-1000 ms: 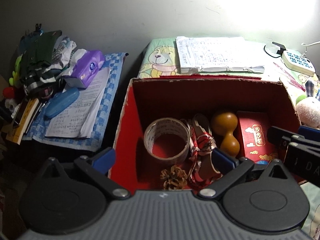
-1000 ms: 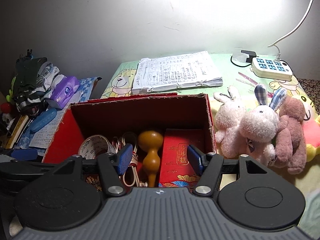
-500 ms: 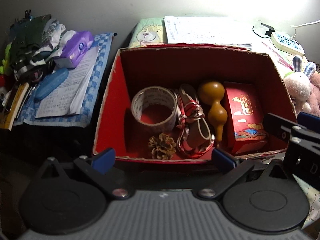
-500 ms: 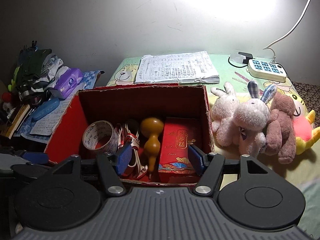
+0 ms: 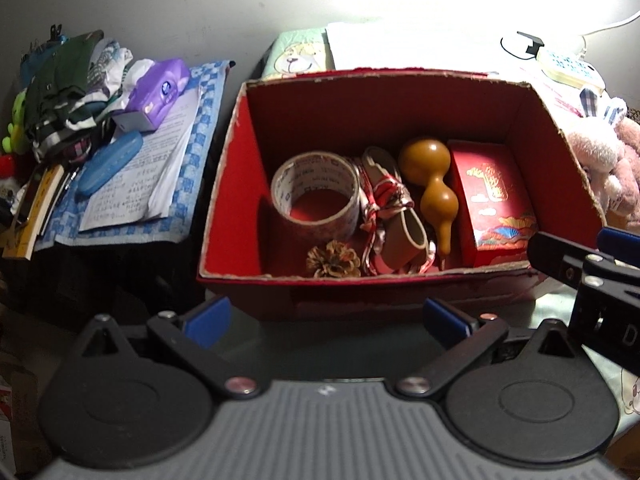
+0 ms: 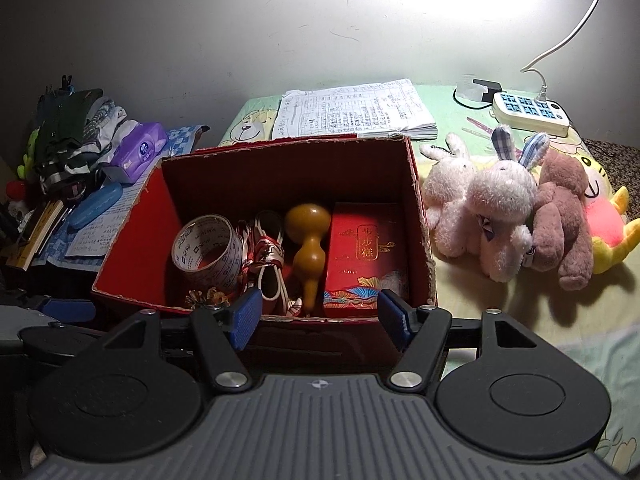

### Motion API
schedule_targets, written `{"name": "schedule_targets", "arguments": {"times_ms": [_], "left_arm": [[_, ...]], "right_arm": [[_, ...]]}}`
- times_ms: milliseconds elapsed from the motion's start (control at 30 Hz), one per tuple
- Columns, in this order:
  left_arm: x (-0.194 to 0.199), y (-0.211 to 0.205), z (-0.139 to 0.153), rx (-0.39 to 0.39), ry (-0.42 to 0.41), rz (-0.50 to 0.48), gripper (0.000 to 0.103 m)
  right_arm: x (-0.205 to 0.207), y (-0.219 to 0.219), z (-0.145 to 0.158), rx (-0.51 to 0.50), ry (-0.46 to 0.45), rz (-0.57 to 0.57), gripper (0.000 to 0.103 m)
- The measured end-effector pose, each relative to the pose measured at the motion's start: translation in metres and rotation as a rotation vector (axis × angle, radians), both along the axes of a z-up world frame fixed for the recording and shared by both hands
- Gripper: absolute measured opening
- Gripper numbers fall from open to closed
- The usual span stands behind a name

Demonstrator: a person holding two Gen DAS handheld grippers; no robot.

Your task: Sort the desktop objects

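Inside the red cardboard box point(image 5: 240, 184), side by side from left to right, lie a roll of printed tape point(image 5: 316, 196), a red-and-white cord bundle point(image 5: 386, 200), a tan gourd point(image 5: 430, 184) and a red gift box point(image 5: 496, 200) with gold lettering; a small pine cone point(image 5: 334, 264) sits by the near wall, just in front of the tape. The carton's top is open and its edges are frayed.

To the box's left, a checked blue cloth point(image 5: 200, 152) carries handwritten papers, a blue case point(image 5: 110, 164) and a purple tissue pack point(image 5: 156, 94), with folded clothes behind. Behind the box lies a stack of written sheets point(image 6: 352, 110); to its right, plush rabbits point(image 6: 480, 200) and a power strip point(image 6: 530, 112).

Both tools hang in front of the box's near wall, touching nothing. The left tool point(image 5: 326, 320) has its fingers spread wide and empty; the right tool point(image 6: 320, 316) likewise stands parted and empty, in line with the gourd and gift box.
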State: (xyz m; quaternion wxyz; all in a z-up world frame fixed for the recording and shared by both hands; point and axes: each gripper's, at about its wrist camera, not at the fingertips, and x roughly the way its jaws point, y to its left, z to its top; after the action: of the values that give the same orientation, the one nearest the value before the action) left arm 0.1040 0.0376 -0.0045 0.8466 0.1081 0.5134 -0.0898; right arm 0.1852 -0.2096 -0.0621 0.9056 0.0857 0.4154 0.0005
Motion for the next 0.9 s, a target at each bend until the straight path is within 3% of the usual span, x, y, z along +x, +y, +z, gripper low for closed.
{"name": "schedule_targets", "arguments": {"times_ms": [400,700,900], "left_arm": [[0.000,0.012,0.003,-0.011,0.043,0.021,0.101],[0.007,0.015,0.017,-0.027,0.061,0.001,0.100],[0.015,0.009,0.027,-0.036,0.025,-0.005,0.100]], "right_arm": [[0.003,0.005,0.005,0.076,0.062,0.024,0.067],[0.009,0.014,0.020,0.074,0.036,0.063,0.067],[0.018,0.009,0.028,0.075,0.002,0.038,0.068]]}}
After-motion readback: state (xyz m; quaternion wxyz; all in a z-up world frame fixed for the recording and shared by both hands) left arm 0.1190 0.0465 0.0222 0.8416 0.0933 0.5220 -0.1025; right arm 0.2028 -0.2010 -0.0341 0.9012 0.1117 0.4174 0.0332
